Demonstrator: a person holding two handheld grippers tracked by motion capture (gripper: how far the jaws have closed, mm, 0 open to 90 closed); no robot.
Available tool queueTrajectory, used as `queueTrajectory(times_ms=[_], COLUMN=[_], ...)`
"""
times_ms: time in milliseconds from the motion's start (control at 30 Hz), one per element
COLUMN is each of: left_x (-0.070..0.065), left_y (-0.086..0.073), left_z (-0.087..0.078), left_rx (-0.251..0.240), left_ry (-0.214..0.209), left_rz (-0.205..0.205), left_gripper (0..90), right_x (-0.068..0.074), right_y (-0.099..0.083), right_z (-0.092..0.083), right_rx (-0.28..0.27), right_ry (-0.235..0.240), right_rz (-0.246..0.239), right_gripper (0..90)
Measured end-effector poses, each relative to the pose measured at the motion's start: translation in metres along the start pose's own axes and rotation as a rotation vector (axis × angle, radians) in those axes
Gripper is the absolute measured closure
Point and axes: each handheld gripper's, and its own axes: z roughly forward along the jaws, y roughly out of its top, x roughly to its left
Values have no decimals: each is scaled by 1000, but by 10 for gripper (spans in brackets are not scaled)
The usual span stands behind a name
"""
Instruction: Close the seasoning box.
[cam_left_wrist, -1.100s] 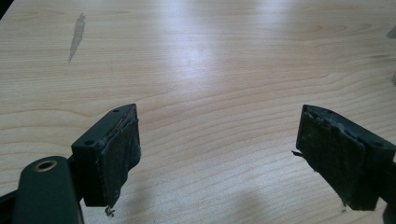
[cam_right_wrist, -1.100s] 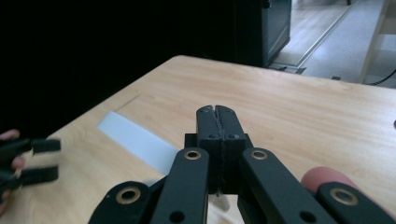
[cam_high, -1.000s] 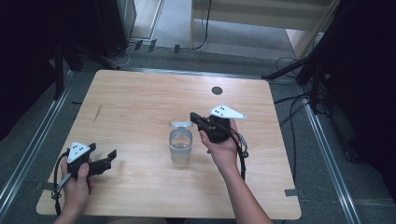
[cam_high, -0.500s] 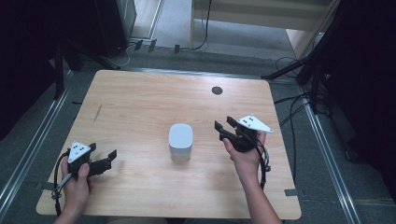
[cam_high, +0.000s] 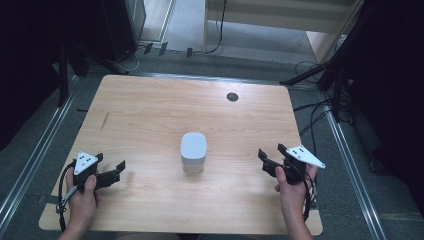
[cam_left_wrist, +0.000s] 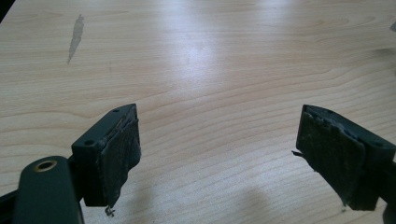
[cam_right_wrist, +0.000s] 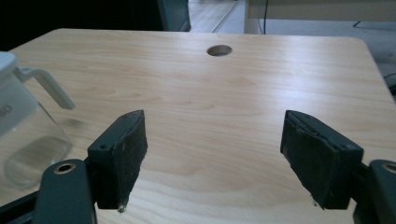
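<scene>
With both the left gripper (cam_high: 111, 170) and right gripper (cam_high: 272, 159) empty, jaws apart, near the table's (cam_high: 150, 110) front corners, any reach for the central jar (cam_high: 193, 152) should probably come in level and slow.

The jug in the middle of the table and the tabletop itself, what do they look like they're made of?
The jug looks like clear glass or plastic: the wood shows through its wall. Its lid and handle are opaque matte white, probably plastic. The table looks like pale wood or wood-look laminate, with visible grain and a soft sheen.
</scene>
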Motion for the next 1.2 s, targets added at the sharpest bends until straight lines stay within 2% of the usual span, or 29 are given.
queueTrajectory(times_ms=[400, 500, 767, 1033, 1200], left_x=[0, -1, -1, -1, 0], left_y=[0, 0, 0, 0, 0], left_z=[0, 0, 0, 0, 0], left_rx=[0, 0, 0, 1, 0], left_ry=[4, 4, 6, 7, 7], left_rz=[5, 6, 7, 6, -3], left_gripper=[141, 141, 141, 141, 141], right_x=[-36, -44, -61, -68, -65], right_y=[-41, -52, -74, -84, -85], right_z=[-36, -44, -62, -69, -69], right_rx=[22, 37, 65, 67, 56], right_ry=[-72, -90, -129, -143, -151], right_rz=[42, 67, 93, 123, 95], right_gripper=[233, 233, 235, 241, 243])
